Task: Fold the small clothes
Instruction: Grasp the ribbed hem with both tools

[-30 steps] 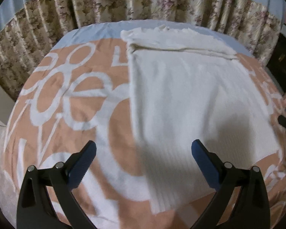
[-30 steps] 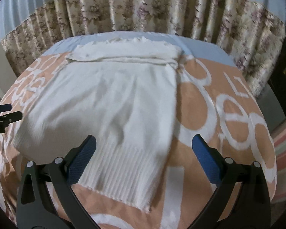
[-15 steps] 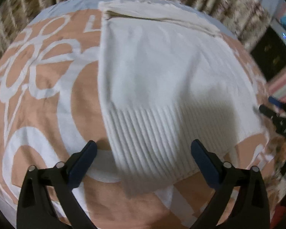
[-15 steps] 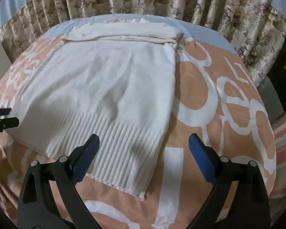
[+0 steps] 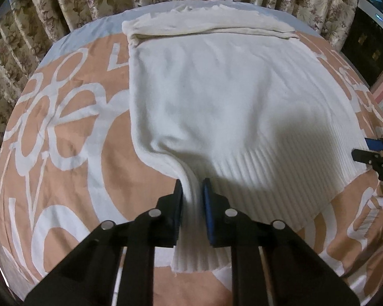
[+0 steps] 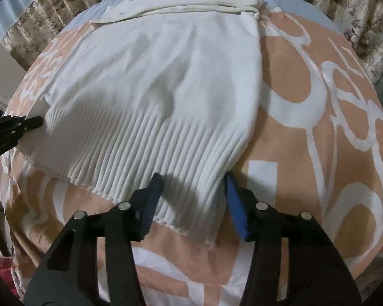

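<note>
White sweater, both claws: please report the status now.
Left claw shut on white sweater hem corner. Right claw just closing, hem bunched between pads. Nothing in the way on bedspread.

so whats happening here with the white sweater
A person is folding a white sweater spread on an orange and white patterned cover, using a handheld gripper in each hand. The left gripper has just closed and pinches the ribbed hem at one bottom corner, bunching it. The right gripper has also just been closing around the other bottom corner, with hem fabric gathered between its pads. The sleeves are already folded across the top. Nothing is lifted yet.
</note>
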